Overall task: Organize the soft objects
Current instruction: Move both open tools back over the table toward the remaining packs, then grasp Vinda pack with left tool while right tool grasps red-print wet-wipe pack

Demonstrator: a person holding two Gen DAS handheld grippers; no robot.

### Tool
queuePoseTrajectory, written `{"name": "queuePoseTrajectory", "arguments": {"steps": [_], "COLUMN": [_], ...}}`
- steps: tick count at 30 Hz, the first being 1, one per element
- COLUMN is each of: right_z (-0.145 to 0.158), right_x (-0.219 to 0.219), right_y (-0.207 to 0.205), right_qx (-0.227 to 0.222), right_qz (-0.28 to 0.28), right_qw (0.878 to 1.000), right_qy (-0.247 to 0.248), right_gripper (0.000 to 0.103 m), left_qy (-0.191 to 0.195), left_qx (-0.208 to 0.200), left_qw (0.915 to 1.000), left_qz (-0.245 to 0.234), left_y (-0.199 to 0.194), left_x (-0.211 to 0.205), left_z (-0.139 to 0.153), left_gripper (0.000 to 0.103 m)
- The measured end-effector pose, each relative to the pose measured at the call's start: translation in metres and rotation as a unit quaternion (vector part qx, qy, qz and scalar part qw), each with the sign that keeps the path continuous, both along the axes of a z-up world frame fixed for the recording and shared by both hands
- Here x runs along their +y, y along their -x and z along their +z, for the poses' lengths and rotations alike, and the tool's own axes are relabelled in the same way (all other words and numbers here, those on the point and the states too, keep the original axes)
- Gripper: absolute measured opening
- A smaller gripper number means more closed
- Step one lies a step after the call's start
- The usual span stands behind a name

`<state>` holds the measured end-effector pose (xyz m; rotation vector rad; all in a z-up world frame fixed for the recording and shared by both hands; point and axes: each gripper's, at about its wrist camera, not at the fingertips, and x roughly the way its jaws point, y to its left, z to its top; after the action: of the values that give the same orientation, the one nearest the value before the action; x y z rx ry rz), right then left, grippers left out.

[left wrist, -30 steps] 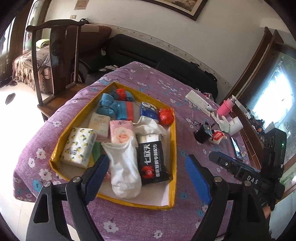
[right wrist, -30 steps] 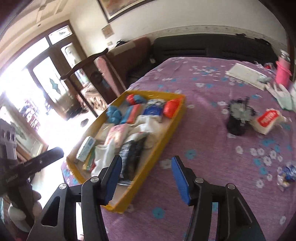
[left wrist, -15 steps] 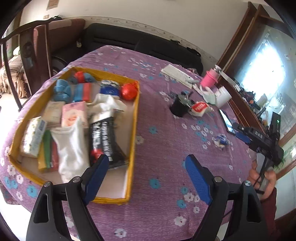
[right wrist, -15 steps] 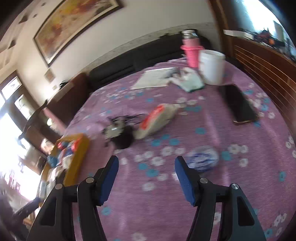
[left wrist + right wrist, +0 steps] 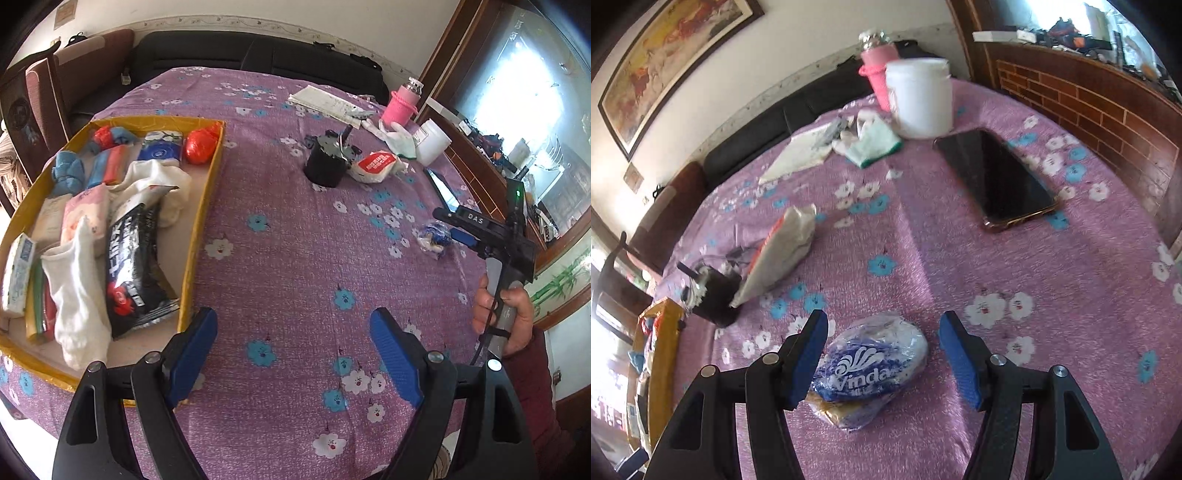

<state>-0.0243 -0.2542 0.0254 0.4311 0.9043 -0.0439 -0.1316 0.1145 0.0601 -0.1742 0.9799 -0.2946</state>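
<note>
While the right gripper (image 5: 882,352) stands open around a blue tissue pack (image 5: 870,369) on the bench (image 5: 923,251), pads apart from it, the left gripper (image 5: 291,350) hangs open, empty, with the yellow tray (image 5: 205,206) to its left.

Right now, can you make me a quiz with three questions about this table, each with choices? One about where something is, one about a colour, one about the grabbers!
1. Where is the blue Vinda tissue pack?
A. in the yellow tray
B. between the right gripper's fingers
C. on the phone

2. What colour is the bottle behind the white jar?
A. pink
B. green
C. black

3. What is the left gripper holding?
A. a sock
B. the phone
C. nothing

Answers: B, it lies on the cloth between the blue pads; A, its body is pink; C, only tablecloth shows between its pads.
</note>
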Motion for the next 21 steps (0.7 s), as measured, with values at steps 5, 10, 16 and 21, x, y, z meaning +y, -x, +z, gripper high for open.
{"name": "queuePoseTrajectory", "arguments": {"steps": [5,10,16,21], "right_z": [-0.001,0.013,0.039,0.025], "right_x": [0.042,0.094,0.054,0.05], "right_y": [-0.008,0.003,-0.034,-0.08], "right_qx": [0.019,0.013,0.005,0.048], "right_qz": [0.117,0.282,0.111,0.066], "right_qw": [0.993,0.956,0.994,0.997], "right_qy": [-0.005,-0.075,0.004,-0.004], "right_gripper": [0.05,0.051,0.06,0.06], "left_qy": [0.002,0.009,0.024,0.028], "left_qx": [0.006,0.009,0.01,0.013], "left_qw": [0.9999,0.9996,0.9992,0.9987], "left_qz": [-0.013,-0.025,-0.03,-0.041], "left_y": [-0.002,-0.001,-0.001,-0.001], "left_x": [-0.011,-0.012,-0.004,-0.001], "left_z": [-0.005,-0.01,-0.014,-0.019], "left_gripper": [0.084,0.084,0.084,0.084]}}
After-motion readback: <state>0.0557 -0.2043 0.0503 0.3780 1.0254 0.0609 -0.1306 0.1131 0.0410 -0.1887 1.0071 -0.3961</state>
